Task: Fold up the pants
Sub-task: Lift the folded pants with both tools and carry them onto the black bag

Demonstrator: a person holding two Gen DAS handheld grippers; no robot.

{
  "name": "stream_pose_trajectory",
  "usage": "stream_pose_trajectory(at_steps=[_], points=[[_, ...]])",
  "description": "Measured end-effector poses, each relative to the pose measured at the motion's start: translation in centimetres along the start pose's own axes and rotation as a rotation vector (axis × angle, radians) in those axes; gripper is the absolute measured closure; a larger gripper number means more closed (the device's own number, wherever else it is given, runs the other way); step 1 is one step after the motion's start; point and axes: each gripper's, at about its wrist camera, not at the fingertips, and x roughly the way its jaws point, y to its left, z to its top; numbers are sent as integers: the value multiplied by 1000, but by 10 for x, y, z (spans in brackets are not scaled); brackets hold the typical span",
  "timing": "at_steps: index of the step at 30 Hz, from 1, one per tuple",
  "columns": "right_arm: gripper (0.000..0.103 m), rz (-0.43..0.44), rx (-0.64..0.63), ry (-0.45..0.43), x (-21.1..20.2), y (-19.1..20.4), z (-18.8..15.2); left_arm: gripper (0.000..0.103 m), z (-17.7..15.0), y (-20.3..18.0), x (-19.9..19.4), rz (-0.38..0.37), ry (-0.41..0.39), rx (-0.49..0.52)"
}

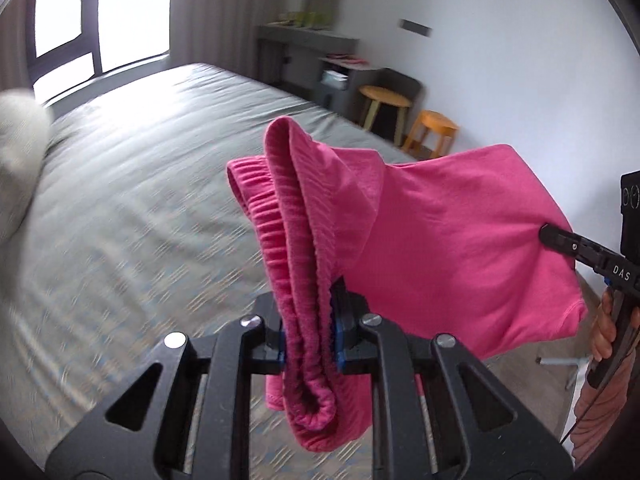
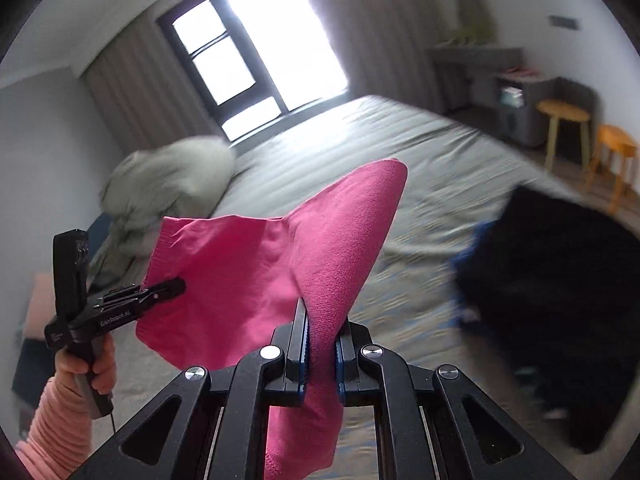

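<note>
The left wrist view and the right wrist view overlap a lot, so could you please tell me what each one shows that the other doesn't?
Only the left wrist view shows the pants' gathered waistband, clamped in the left gripper. Only the right wrist view shows a dark pile of clothes on the bed and a crumpled grey blanket. Both show the pink pants held up by both grippers, the bed, and the stools.

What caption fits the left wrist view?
Left gripper clamps the pink pants at the waistband; right gripper holds them above the bed.
</note>
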Motion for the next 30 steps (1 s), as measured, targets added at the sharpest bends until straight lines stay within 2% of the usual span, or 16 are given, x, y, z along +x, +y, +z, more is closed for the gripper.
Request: stream_pose_trajectory(at_steps=[4, 7, 8, 10, 12, 13, 14, 15, 16, 17, 18, 20, 24, 27, 30], points=[[94, -145, 59, -113, -61, -62, 15, 84, 60, -82, 48, -72, -12, 134], [94, -234, 109, -162, -85, -103, 15, 81, 81, -131, 99, -83, 10, 229], [93, -278, 136, -161, -86, -122, 12, 76, 83, -142, 125, -68, 42, 256], [90, -335, 187, -139, -77, -152, 4, 73, 76, -156, 173, -15, 126, 286], [88, -426, 251, -16, -44, -196, -11, 69, 56, -157, 234, 107, 257, 301], [86, -450, 284, 52, -28, -214, -21, 62, 41, -153, 258, 176, 274, 304], [83, -474, 333, 139, -6, -234, -37, 61, 34, -151, 262, 202, 251, 301], [70, -446, 397, 183, 10, -253, -57, 61, 30, -151, 262, 219, 205, 311], [66, -409, 446, 166, 15, -262, -69, 61, 29, -152, 260, 219, 193, 325], [56, -388, 492, 128, 14, -266, -80, 60, 25, -152, 254, 219, 185, 349], [49, -386, 507, 77, 9, -268, -87, 60, 26, -153, 253, 223, 186, 370], [42, -384, 495, 60, 3, -271, -91, 52, 28, -154, 251, 242, 183, 404], [42, -402, 513, 66, -2, -267, -84, 47, 33, -154, 242, 266, 139, 387], [42, -437, 473, 37, -26, -257, -76, 47, 24, -144, 220, 224, 134, 319], [42, -448, 426, -20, -50, -227, -71, 46, 13, -142, 198, 184, 130, 284]])
